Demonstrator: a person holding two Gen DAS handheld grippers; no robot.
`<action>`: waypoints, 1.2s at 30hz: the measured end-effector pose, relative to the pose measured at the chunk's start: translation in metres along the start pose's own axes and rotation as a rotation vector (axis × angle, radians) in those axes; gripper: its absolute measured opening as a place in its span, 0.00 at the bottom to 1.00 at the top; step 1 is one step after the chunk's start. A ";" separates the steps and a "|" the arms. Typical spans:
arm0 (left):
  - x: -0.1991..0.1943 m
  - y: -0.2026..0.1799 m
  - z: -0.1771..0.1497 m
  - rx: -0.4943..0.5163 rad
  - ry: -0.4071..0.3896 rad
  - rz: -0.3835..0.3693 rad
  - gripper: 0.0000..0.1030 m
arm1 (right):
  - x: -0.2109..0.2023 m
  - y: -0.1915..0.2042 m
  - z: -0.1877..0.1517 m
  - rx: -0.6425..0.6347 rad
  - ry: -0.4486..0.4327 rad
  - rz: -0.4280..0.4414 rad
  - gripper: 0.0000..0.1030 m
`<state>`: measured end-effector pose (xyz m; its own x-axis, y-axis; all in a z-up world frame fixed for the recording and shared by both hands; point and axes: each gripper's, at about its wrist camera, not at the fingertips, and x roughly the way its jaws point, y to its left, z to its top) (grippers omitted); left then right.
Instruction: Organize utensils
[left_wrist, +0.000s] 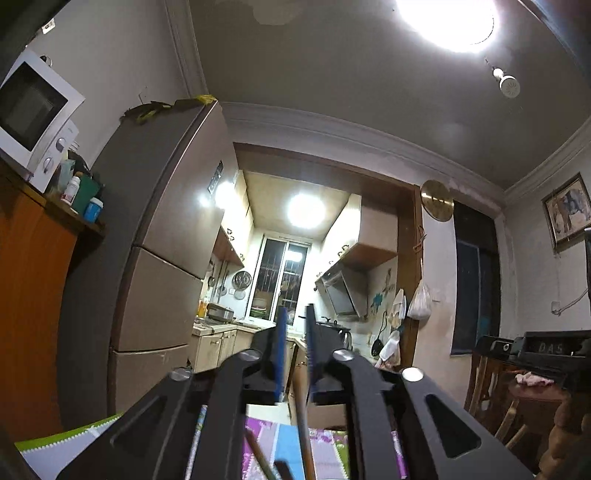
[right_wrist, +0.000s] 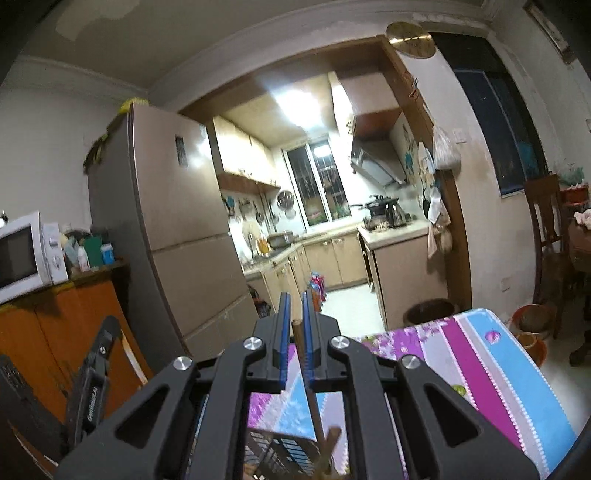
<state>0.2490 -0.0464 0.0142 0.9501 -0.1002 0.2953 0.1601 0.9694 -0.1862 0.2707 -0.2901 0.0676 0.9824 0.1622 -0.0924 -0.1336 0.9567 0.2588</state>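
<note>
My left gripper (left_wrist: 295, 314) is raised and points toward the kitchen; its blue-padded jaws stand nearly closed around a brown chopstick (left_wrist: 303, 424) that runs down between them. More chopstick ends (left_wrist: 260, 458) show below it. My right gripper (right_wrist: 294, 299) is also raised, with its jaws closed on a brown chopstick (right_wrist: 306, 365) that hangs down toward a dark slotted utensil holder (right_wrist: 273, 454) on the table. A second chopstick (right_wrist: 330, 441) leans in the holder.
The table has a purple, blue and white patterned cloth (right_wrist: 476, 365). A tall fridge (left_wrist: 162, 236) and an orange cabinet (left_wrist: 33, 295) with a microwave (left_wrist: 33, 114) stand at left. A wooden chair (right_wrist: 546, 236) stands at right. A bin (right_wrist: 428, 310) sits past the table.
</note>
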 end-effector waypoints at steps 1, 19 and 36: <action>-0.002 0.001 0.002 -0.002 -0.003 0.003 0.32 | -0.004 0.002 0.002 -0.010 -0.008 -0.006 0.06; -0.156 0.026 0.099 0.266 0.209 -0.239 0.65 | -0.208 -0.016 -0.003 -0.206 -0.030 -0.118 0.37; -0.335 -0.027 -0.053 0.385 0.849 -0.367 0.47 | -0.304 -0.014 -0.239 -0.216 0.430 -0.266 0.29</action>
<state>-0.0590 -0.0508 -0.1296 0.7596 -0.3896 -0.5208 0.5272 0.8377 0.1424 -0.0571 -0.2952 -0.1378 0.8499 -0.0509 -0.5244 0.0438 0.9987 -0.0259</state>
